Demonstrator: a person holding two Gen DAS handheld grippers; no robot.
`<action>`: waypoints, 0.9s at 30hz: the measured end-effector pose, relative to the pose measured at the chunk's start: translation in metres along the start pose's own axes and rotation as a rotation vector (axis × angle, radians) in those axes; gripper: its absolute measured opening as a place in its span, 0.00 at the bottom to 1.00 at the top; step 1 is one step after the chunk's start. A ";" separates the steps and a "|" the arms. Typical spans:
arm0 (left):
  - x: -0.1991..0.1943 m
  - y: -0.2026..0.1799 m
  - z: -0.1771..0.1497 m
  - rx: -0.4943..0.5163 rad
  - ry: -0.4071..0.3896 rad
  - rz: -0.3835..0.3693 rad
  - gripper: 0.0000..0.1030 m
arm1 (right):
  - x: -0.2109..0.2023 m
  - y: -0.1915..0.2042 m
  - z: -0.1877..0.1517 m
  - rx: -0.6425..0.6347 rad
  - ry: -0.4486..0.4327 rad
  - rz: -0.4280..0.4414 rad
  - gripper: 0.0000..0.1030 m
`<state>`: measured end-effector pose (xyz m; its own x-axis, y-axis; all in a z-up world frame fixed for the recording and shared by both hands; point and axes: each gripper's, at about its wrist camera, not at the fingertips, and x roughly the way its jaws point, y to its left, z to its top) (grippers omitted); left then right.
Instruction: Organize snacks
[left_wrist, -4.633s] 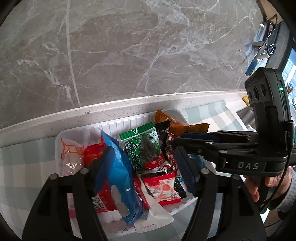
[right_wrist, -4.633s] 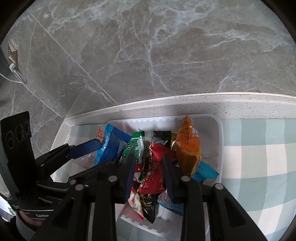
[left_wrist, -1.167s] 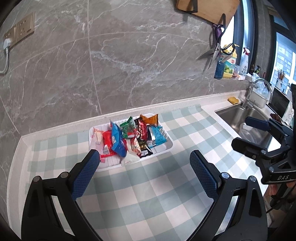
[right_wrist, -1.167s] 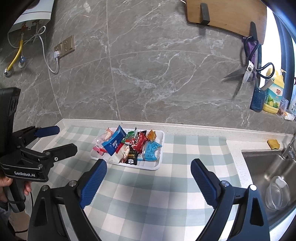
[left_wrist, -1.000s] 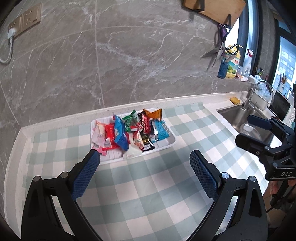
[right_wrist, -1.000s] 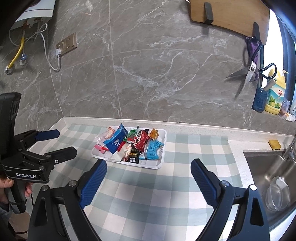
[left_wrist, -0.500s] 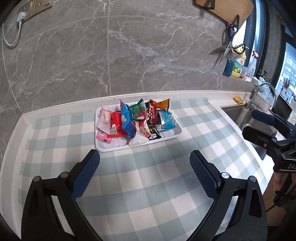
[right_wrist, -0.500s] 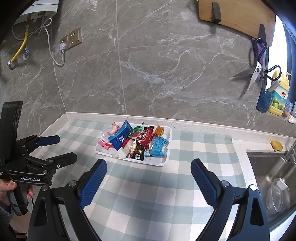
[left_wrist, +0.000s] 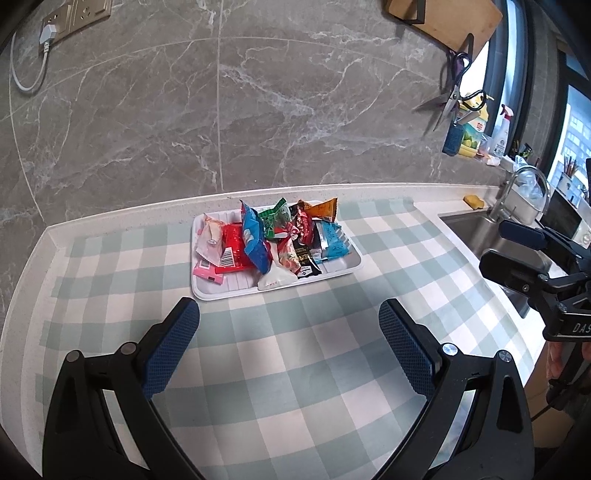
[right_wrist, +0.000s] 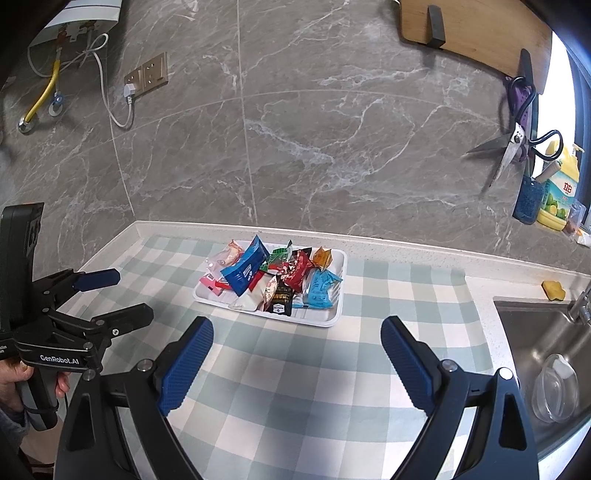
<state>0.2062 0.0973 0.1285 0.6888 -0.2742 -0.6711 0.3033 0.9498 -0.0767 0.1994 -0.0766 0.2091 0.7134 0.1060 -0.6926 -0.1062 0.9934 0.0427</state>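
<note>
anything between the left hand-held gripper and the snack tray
Nothing: only bare checked cloth lies between the left hand-held gripper and the snack tray, seen in the left wrist view.

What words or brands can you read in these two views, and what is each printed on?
"GenRobot.AI": on the left gripper.
"DAS": on the right gripper; the rest is cut off.
Snack packets and yellow bottle: print too small or blurred to read.

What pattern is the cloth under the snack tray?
Pale green and white checks on the cloth, clearest in the left wrist view.
</note>
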 end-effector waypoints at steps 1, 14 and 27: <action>-0.001 -0.001 0.000 0.002 -0.002 0.002 0.96 | 0.000 0.001 -0.001 0.000 0.000 0.001 0.92; -0.025 -0.012 0.003 0.058 -0.080 0.055 0.96 | -0.009 0.005 -0.006 0.002 -0.006 0.010 0.91; -0.055 -0.023 -0.003 0.045 -0.174 0.093 0.96 | -0.012 0.002 -0.006 0.010 -0.007 0.026 0.92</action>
<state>0.1590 0.0910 0.1648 0.8172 -0.2112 -0.5363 0.2596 0.9656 0.0153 0.1860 -0.0762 0.2134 0.7154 0.1322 -0.6861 -0.1178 0.9907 0.0680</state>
